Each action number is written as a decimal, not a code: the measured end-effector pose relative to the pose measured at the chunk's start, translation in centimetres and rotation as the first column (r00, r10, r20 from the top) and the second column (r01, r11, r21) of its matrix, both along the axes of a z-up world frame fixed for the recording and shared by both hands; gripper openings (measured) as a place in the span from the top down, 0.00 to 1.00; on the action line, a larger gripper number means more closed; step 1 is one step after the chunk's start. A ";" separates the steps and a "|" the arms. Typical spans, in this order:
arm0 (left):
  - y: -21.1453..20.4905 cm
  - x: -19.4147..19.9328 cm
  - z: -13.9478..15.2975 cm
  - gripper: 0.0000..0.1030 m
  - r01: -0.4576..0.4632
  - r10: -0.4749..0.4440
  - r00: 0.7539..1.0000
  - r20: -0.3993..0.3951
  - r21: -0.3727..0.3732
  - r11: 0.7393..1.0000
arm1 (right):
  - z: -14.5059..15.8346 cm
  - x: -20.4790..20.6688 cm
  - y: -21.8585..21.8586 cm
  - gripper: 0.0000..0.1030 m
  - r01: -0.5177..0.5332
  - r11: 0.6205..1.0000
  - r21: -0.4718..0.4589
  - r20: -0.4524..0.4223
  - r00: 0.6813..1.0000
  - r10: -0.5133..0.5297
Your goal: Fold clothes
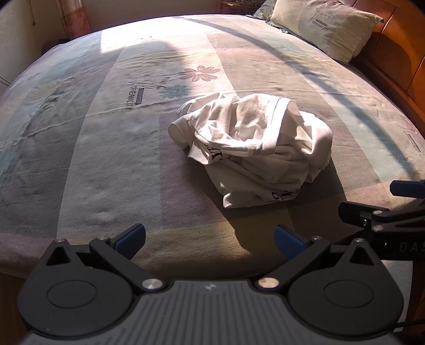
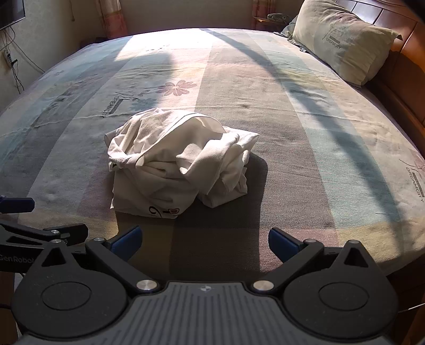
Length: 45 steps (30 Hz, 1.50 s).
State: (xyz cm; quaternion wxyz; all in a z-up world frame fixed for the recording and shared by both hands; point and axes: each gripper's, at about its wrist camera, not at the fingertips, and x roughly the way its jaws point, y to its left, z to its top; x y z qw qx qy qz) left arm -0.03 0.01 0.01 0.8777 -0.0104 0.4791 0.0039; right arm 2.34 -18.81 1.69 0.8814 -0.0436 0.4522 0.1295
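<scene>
**Inspector:** Left wrist view first. What lies on the bed?

**Assistant:** A white garment (image 1: 252, 148), crumpled in a heap, sits centre-right of the frame on the striped bedsheet (image 1: 106, 159). Dark print shows along its lower folds; I cannot read it. A pillow (image 1: 324, 26) occupies the upper right, against the wooden headboard (image 1: 398, 66).

**Inspector:** Jaw condition?

**Assistant:** The left gripper (image 1: 209, 238) is at the bottom of the frame, jaws wide apart, nothing between the blue pads. It is short of the garment, no contact. Part of the right gripper (image 1: 382, 209) enters at the right edge, also clear of the cloth.

**Inspector:** Right wrist view.

**Assistant:** The same garment (image 2: 180, 162) lies centre-left, resting on the bedsheet (image 2: 305, 159) with its shadow falling to the lower right. The pillow (image 2: 342, 39) is upper right. A dark screen (image 2: 12, 12), possibly a television, sits in the upper left corner with cables beneath.

**Inspector:** Jaws?

**Assistant:** The right gripper (image 2: 204, 241) stands fully spread and empty, near the bed's front edge. The left gripper (image 2: 39, 228) shows partly at the left edge, apart from the garment.
</scene>
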 end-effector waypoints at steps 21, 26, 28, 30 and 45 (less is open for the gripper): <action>0.1 0.1 -0.1 0.00 -0.013 0.013 1.000 -0.004 0.009 1.000 | 0.1 0.1 0.0 0.00 0.002 1.000 0.003 0.001 1.000 -0.002; 0.1 0.1 -0.1 0.00 -0.014 0.014 1.000 -0.007 0.009 1.000 | 0.0 0.0 -0.1 0.00 0.002 1.000 0.007 -0.001 1.000 -0.002; 0.1 0.1 -0.2 0.00 -0.015 0.015 1.000 -0.007 0.010 1.000 | 0.0 0.0 -0.1 0.00 0.002 1.000 0.007 -0.003 1.000 -0.002; 0.1 0.1 -0.2 0.00 -0.016 0.016 1.000 -0.008 0.009 1.000 | -0.1 0.0 0.0 0.00 0.002 1.000 0.007 -0.003 1.000 -0.002; 0.0 0.1 -0.3 0.00 -0.018 0.018 1.000 -0.003 0.011 1.000 | 0.0 -0.1 0.0 0.00 -0.001 1.000 0.011 0.000 1.000 0.001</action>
